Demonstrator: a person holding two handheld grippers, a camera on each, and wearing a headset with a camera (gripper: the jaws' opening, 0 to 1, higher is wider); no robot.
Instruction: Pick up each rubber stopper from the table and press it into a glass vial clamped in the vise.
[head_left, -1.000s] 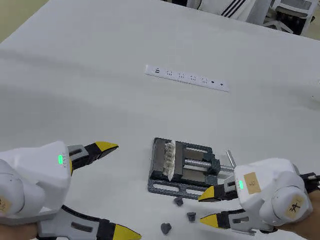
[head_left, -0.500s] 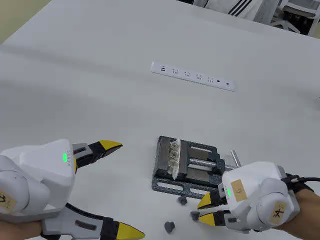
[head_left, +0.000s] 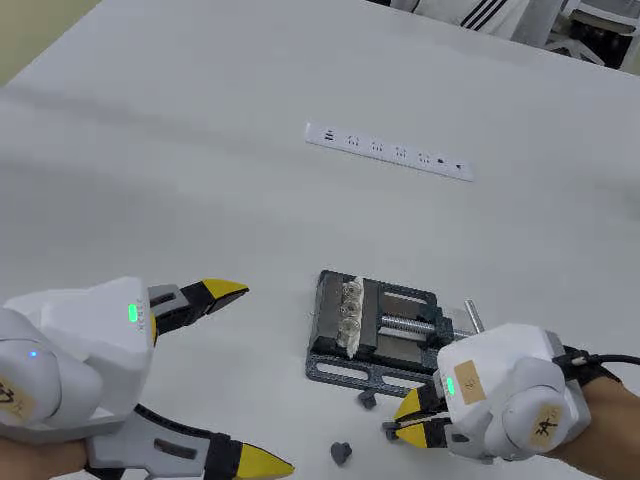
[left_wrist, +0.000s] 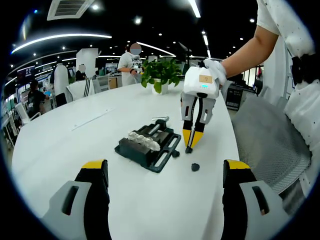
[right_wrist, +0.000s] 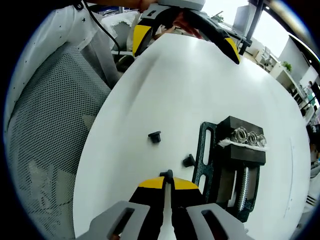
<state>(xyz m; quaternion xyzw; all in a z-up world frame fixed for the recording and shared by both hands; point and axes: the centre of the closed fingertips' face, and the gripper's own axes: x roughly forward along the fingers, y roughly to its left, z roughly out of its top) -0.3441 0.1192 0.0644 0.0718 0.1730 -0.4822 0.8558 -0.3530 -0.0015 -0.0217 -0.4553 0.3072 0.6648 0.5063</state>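
I've got the vise (head_left: 375, 335) on the counter (head_left: 200, 150), vials (head_left: 349, 305) lined up in it, power strip (head_left: 388, 151) well behind. Just in front lie two stoppers (head_left: 341, 453). A third stopper (head_left: 390, 431) sits between the tips of the right gripper (head_left: 405, 425), with the left gripper (head_left: 245, 376) off to the left.

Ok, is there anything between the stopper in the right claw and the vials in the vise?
Nothing tall. The right claw is shut on its stopper. One loose stopper lies on the table by the vise base, near the line to the vials. A lifted path should pass over it.
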